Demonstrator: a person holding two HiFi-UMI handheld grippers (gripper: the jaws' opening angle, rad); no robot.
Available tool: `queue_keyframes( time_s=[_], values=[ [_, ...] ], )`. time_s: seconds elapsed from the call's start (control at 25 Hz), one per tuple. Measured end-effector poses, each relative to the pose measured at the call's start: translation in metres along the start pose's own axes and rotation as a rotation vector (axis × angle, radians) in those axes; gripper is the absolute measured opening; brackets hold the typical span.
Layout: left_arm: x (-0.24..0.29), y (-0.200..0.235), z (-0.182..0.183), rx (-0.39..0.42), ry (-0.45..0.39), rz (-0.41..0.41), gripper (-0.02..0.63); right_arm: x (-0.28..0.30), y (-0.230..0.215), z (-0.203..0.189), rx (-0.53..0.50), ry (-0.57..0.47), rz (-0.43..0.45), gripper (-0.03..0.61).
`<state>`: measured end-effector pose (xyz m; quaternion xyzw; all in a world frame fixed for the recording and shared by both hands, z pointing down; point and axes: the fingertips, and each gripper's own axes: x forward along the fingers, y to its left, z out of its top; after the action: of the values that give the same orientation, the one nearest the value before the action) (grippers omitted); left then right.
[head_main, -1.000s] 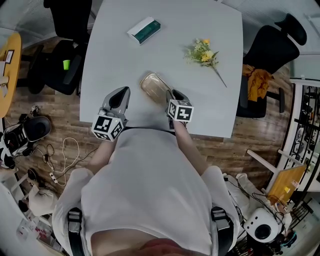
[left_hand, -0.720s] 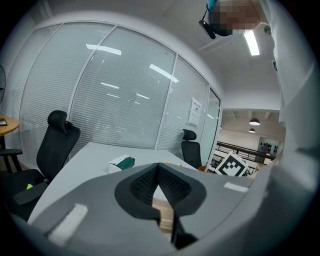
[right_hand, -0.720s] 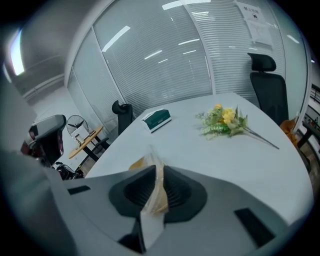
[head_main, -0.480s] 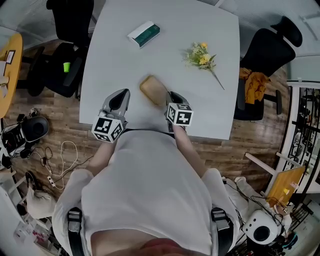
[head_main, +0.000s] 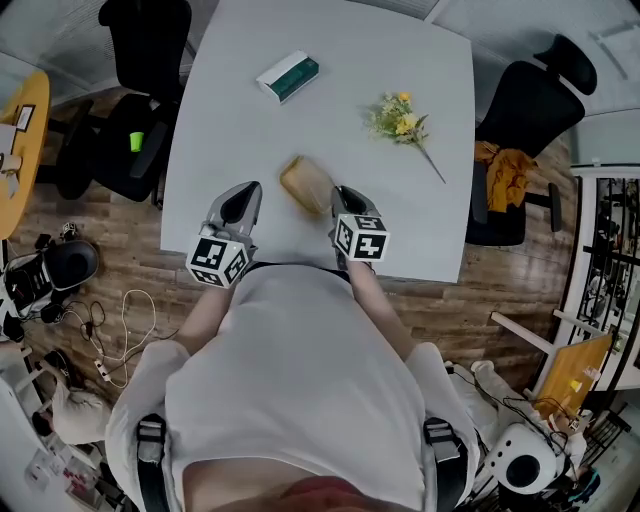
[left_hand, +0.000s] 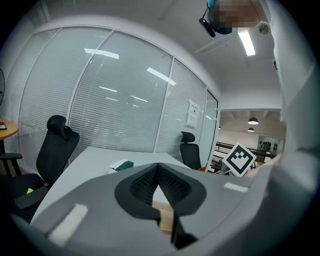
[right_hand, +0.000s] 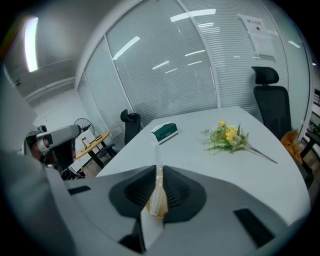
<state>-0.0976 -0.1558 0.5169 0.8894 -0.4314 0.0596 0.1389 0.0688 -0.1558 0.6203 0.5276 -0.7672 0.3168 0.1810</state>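
Note:
My right gripper (head_main: 343, 200) is shut on the edge of a clear plastic bag (head_main: 305, 182) with something tan inside. The bag (right_hand: 158, 200) stands edge-on between the jaws in the right gripper view, just above the grey table (head_main: 330, 60) near its front edge. My left gripper (head_main: 238, 203) is to the left of the bag and apart from it, over the front edge. Its jaws meet at the tip (left_hand: 159, 170) with nothing held. The right gripper's marker cube (left_hand: 242, 159) shows at the right of the left gripper view.
A small bunch of yellow flowers (head_main: 400, 115) lies at the table's right. A green and white box (head_main: 288, 76) lies at the far left. Black office chairs (head_main: 540, 95) (head_main: 140, 130) stand on both sides. Cables and gear lie on the wooden floor (head_main: 110, 290) to the left.
The bag has gone from lying flat under the right gripper to standing edge-on in its jaws, and it sits a little higher. The left gripper has stayed in place.

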Motion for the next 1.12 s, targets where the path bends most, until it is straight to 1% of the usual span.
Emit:
queue_keyframes(
  time_s=[0.16,0.4,0.52,0.68,0.84,1.12],
  values=[
    [-0.001,-0.004,0.005,0.010,-0.013,-0.002,0.011,-0.012,0.004,0.014,-0.041,-0.043,-0.004,0.049],
    [-0.001,-0.007,0.014,0.033,-0.038,-0.010,0.011,-0.033,0.008,0.036,-0.039,-0.133,-0.008,0.048],
    [0.001,-0.007,0.025,0.055,-0.059,-0.016,0.011,-0.045,0.010,0.049,-0.058,-0.179,-0.020,0.048],
    [0.000,-0.010,0.040,0.065,-0.092,-0.022,0.009,-0.066,0.014,0.067,-0.109,-0.243,-0.046,0.048],
    [-0.002,-0.015,0.061,0.079,-0.139,-0.036,0.011,-0.085,0.020,0.094,-0.167,-0.319,-0.066,0.048],
    [-0.005,-0.016,0.092,0.124,-0.206,-0.040,0.009,-0.112,0.031,0.139,-0.181,-0.444,-0.062,0.048]
  ],
)
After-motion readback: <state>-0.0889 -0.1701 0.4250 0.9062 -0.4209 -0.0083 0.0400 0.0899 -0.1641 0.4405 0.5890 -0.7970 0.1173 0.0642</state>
